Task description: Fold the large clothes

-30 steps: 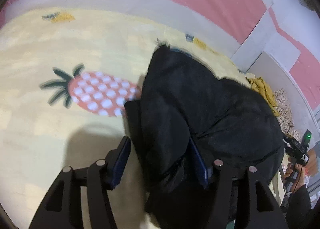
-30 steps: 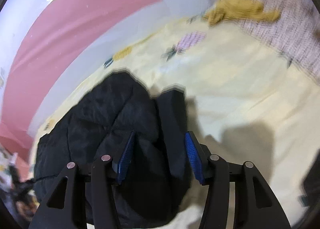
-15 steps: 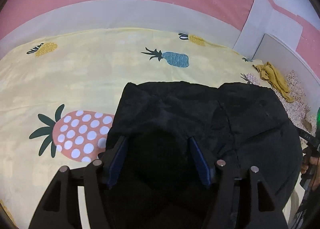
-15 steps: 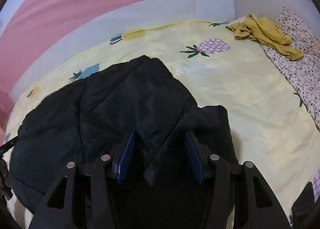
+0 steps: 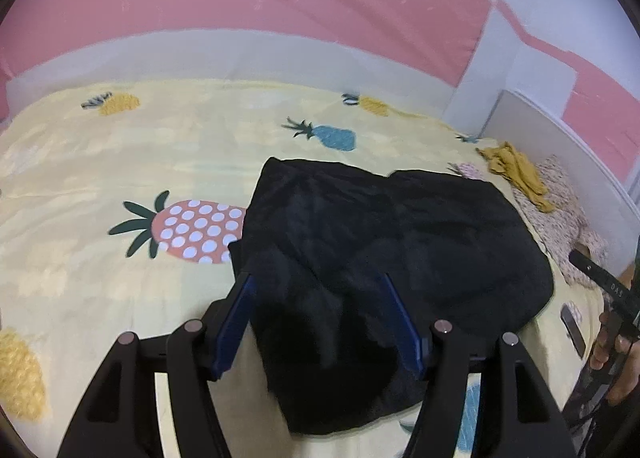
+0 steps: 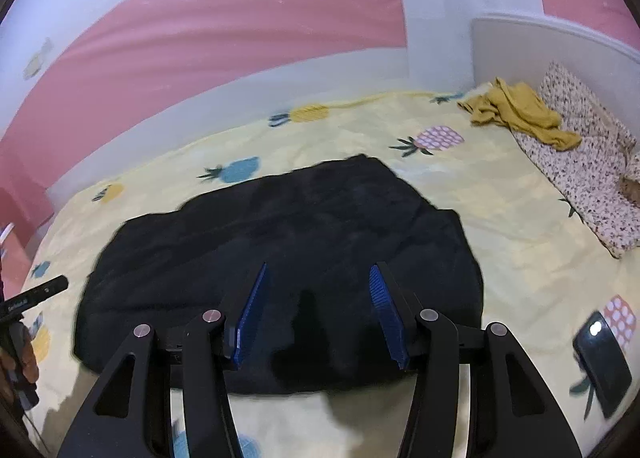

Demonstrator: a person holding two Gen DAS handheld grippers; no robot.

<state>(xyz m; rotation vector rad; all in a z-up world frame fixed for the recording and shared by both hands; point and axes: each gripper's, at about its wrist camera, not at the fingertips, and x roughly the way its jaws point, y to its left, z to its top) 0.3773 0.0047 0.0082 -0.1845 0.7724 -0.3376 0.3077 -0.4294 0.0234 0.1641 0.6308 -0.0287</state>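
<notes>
A black padded jacket [image 5: 392, 254] lies in a folded heap on the yellow pineapple bedspread [image 5: 100, 161]; it also shows in the right wrist view [image 6: 304, 225]. My left gripper [image 5: 320, 298] is open and empty, hovering above the jacket's near left part. My right gripper [image 6: 318, 294] is open and empty, above the jacket's near edge. Both sets of blue pads are apart with nothing between them.
A yellow garment [image 6: 516, 113] lies on a floral pillow [image 6: 584, 161] by the white headboard [image 6: 560, 45]. A dark phone [image 6: 602, 362] lies on the bedspread at the right. The other hand and its gripper show at the edge [image 5: 612, 322]. A pink wall is behind.
Both grippers have let the jacket go and pulled back and up. The jacket has dropped onto the bed and now lies flatter.
</notes>
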